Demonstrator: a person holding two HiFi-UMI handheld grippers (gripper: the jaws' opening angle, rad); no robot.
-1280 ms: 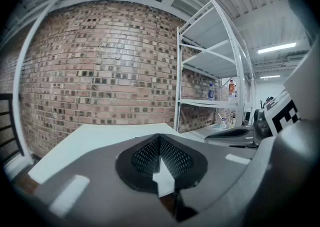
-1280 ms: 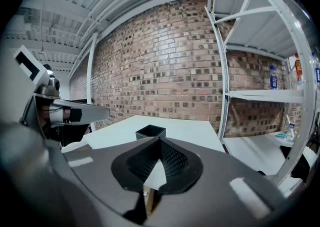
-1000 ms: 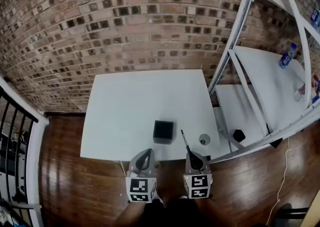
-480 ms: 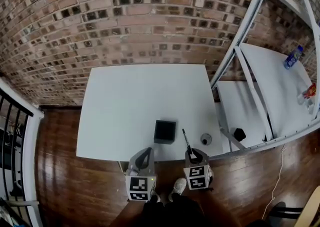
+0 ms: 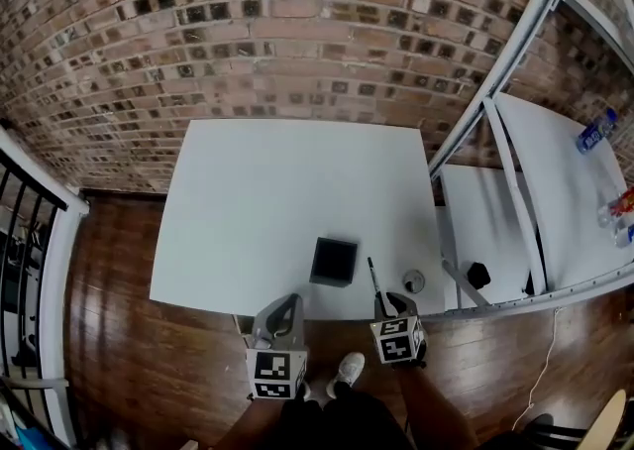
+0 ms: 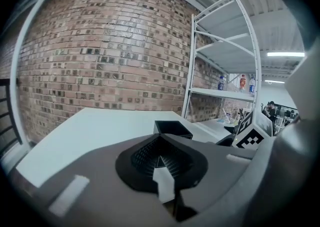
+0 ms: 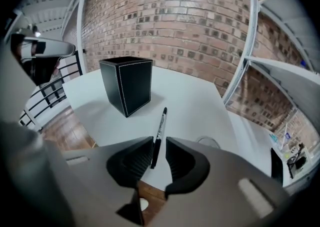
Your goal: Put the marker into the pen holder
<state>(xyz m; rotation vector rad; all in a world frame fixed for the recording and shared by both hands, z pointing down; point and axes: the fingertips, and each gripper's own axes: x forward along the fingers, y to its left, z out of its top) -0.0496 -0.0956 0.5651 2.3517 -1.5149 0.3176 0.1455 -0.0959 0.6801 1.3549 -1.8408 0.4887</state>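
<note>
The black square pen holder (image 5: pixel 333 261) stands open-topped near the table's front edge; it also shows as a box (image 7: pixel 127 85) in the right gripper view and low ahead (image 6: pixel 173 128) in the left one. My right gripper (image 5: pixel 388 305) is shut on a black marker (image 5: pixel 374 280) that points out over the table toward the wall, just right of the holder. Between the right jaws the marker (image 7: pixel 158 136) runs forward, tip up. My left gripper (image 5: pixel 284 311) hangs shut at the table's front edge, left of and nearer than the holder, holding nothing.
A small round ring (image 5: pixel 412 281) lies on the white table (image 5: pixel 258 200) right of the marker. A white metal shelf rack (image 5: pixel 515 190) stands to the right with a black object (image 5: pixel 477 274) and bottles (image 5: pixel 594 131). Brick wall behind; a railing (image 5: pixel 30 240) at left.
The head view has shifted slightly. Both grippers stay at the table's front edge, the right one still holding the marker; it sits a little farther right and lower in the picture.
</note>
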